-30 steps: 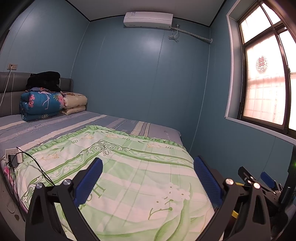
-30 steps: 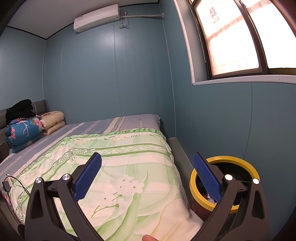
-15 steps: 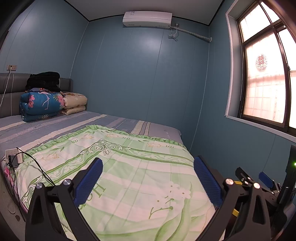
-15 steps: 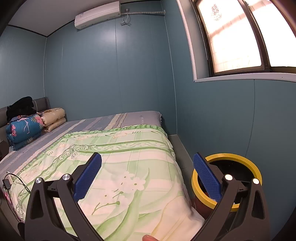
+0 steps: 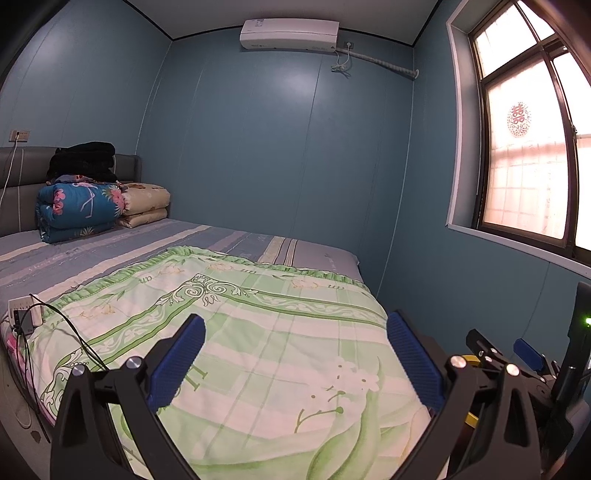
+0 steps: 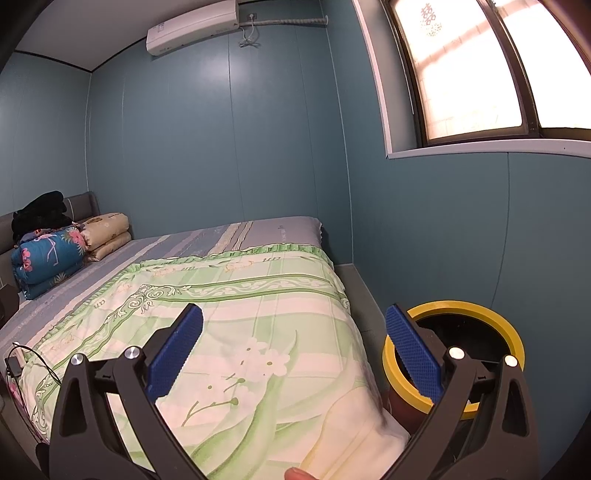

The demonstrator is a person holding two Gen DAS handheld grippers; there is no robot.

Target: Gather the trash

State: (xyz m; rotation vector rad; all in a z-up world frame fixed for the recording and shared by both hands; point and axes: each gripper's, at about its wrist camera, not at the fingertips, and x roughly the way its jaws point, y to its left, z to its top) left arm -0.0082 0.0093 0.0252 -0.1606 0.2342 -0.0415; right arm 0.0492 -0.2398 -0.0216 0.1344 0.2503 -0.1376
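A trash bin with a yellow rim [image 6: 513, 334] and dark inside stands on the floor between the bed's right side and the blue wall, partly behind my right finger. My right gripper [image 6: 293, 349] is open and empty, held above the bed's near corner. My left gripper [image 5: 295, 356] is open and empty above the green floral bedspread [image 5: 258, 332]. The right gripper also shows at the right edge of the left wrist view [image 5: 517, 354]. I see no loose trash on the bed.
Folded quilts [image 5: 79, 208] and a black bundle [image 5: 83, 158] sit at the headboard. A power strip with cables [image 5: 24, 310] lies at the bed's left edge. A window [image 5: 528, 155] is in the right wall, an air conditioner [image 5: 290, 33] high on the far wall.
Both views have drifted slightly; the right wrist view now looks a little more to the right and shows more of the bin. Both grippers stay open.
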